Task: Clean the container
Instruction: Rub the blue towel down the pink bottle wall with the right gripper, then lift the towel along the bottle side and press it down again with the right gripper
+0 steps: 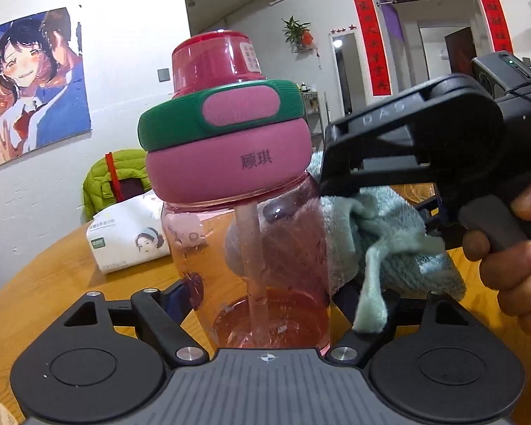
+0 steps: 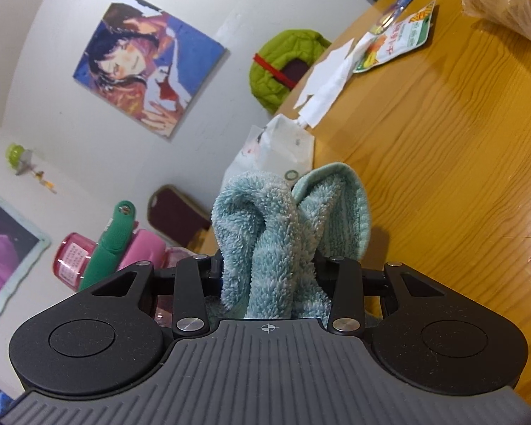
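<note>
The left gripper (image 1: 262,304) is clamped around the lower body of a clear pink water bottle (image 1: 251,248) that fills the middle of the left wrist frame, its jaws spread just to the bottle's width and pressing both sides. The right gripper (image 2: 269,276) has its jaws closed tightly on a bunched pale teal cloth (image 2: 283,219), which sticks up from between them at the centre of the right wrist frame. In the left wrist view that cloth presses against the bottle's right side, with a hand (image 1: 513,244) on the gripper's handle at the right edge. The bottle holds a straw (image 1: 253,258); whether it holds liquid cannot be told. It has a pink collar, green flip band and translucent red cap (image 1: 216,60). Below is a wooden table (image 2: 460,141).
</note>
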Available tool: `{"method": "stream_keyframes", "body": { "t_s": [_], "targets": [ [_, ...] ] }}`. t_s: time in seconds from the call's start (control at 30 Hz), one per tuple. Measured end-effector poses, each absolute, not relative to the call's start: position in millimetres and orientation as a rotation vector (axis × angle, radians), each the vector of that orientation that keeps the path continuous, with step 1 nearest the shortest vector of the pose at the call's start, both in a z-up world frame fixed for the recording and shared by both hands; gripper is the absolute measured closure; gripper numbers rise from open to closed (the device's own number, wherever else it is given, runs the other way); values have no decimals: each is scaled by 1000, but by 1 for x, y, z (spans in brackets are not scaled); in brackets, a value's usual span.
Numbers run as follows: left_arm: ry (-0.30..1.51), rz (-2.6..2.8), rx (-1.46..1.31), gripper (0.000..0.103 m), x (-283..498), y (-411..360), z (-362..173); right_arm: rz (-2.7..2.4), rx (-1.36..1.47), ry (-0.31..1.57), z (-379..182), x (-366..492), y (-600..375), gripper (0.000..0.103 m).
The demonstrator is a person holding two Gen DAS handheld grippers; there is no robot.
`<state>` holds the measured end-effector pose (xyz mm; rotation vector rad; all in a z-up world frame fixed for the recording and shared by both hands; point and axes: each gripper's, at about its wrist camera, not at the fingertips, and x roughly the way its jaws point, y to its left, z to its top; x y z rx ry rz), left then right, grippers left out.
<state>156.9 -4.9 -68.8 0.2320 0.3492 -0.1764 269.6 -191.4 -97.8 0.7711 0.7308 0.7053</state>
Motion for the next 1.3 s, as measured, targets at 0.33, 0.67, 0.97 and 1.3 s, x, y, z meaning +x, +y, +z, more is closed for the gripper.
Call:
{"method": "stream_keyframes", "body": {
  "t_s": [0.33,0.67,0.97,1.3],
  "targets": [
    [344,-175,217,29,156,-6,-69,814,899,561,-88,257,-209,62],
    [359,-165,249,26,152,-9,-69,675,743,694,-95,264,-200,62],
    [405,-161,262,23,142,-8,-68,665,824,636,-87,264,-225,59],
    [386,-183,234,27,149,-3,-70,631,734,751,-94,269,-211,44]
  ]
}}
